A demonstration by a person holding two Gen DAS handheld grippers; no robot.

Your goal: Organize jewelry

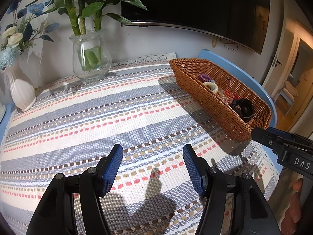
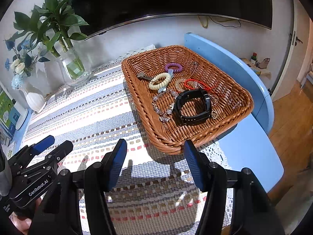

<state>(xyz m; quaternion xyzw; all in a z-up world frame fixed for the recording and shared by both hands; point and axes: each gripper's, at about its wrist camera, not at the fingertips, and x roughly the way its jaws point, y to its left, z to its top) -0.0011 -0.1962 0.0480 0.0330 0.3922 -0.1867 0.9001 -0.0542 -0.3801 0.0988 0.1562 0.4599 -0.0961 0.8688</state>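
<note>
Tilted down over the striped cloth [image 1: 97, 117]: left gripper [image 1: 152, 166] and right gripper [image 2: 155, 163], jaws apart, empty, near the basket [image 2: 234, 105].

You see a striped cloth [image 1: 97, 121] covering the blue table [image 2: 250, 148], a glass vase [image 1: 90, 58] with green stalks, and a white vase [image 1: 21, 92] beside the wall.

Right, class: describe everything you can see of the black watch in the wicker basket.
The black watch lies in the near right part of the brown wicker basket. Its matte strap, rubbery by the look, is fastened into a closed loop, with the basket weave visible through it. A clear bead bracelet lies against its left side and a red cord lies just behind it. Neither gripper touches it.
</note>
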